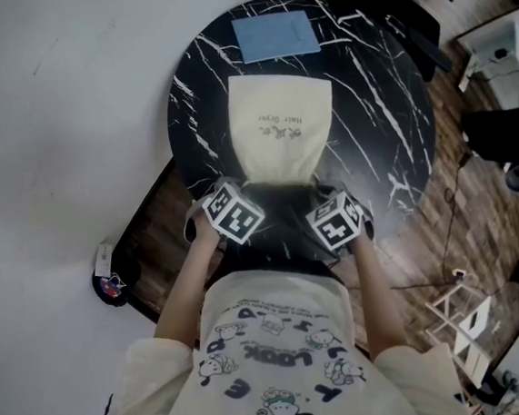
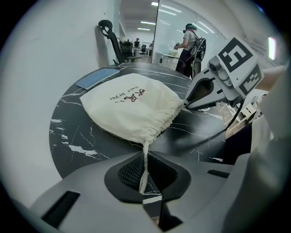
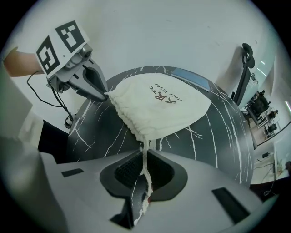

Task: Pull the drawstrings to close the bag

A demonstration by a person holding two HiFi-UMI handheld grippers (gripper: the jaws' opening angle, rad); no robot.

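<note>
Nearest the camera: person's printed shirt (image 1: 283,355), forearms reaching out to the near edge of the table (image 1: 387,108).

Left gripper (image 2: 144,184): jaws pinched nearly together on the left drawstring (image 2: 145,159). White cord runs from the bag's corner straight down into the pads, taut.

Right gripper (image 3: 144,186): same state, jaws closed on the right drawstring (image 3: 145,159). Frayed cord end hangs below the pads.

Both grippers point steeply down, side by side at the bag's mouth, one on each corner. In each gripper view the other gripper's tip sits at the opposite corner of the mouth.

Bag (image 1: 281,127): cream cloth, lying flat on the table just beyond the grippers, mouth toward the person, closed bottom away. Mouth hem is puckered into gathers along the near edge. Brown print on top reads "Hair Dryer".

Beyond the bag, apart from it: blue sheet (image 1: 275,36) flat near the table's far edge.

Table is round, black marble with white veins. Wood floor (image 1: 480,217) to its right.
</note>
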